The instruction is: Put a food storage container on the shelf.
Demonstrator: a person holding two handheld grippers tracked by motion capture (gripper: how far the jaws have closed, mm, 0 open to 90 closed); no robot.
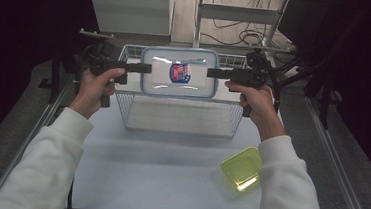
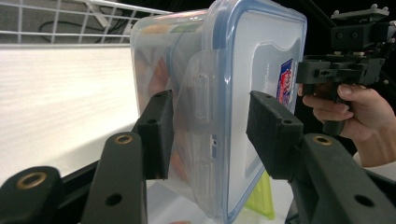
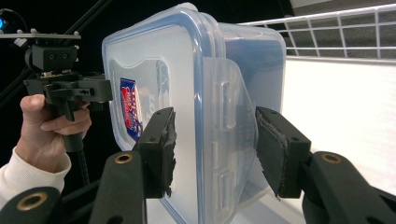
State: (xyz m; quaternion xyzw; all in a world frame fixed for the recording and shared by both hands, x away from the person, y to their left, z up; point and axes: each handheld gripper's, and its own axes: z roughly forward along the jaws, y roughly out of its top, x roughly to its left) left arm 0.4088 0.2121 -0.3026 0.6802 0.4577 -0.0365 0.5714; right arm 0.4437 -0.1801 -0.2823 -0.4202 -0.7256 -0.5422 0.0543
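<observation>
A clear plastic food container (image 1: 179,73) with a blue-rimmed lid and a red-and-blue label hangs in the air above a white wire basket (image 1: 232,119), its lid facing me. My left gripper (image 1: 146,69) is shut on its left end and my right gripper (image 1: 212,72) on its right end. In the left gripper view the jaws (image 2: 212,135) clamp the container (image 2: 219,70) across its side latch, with orange contents showing through the wall. In the right gripper view the jaws (image 3: 215,149) pinch the container (image 3: 187,70) at its other latch.
The basket stands at the back of the white table (image 1: 157,177), right under the container. A yellow-green plastic tub (image 1: 242,167) lies at the front right beside the right sleeve. Metal rails run along both table sides, and dark curtains hang left and right.
</observation>
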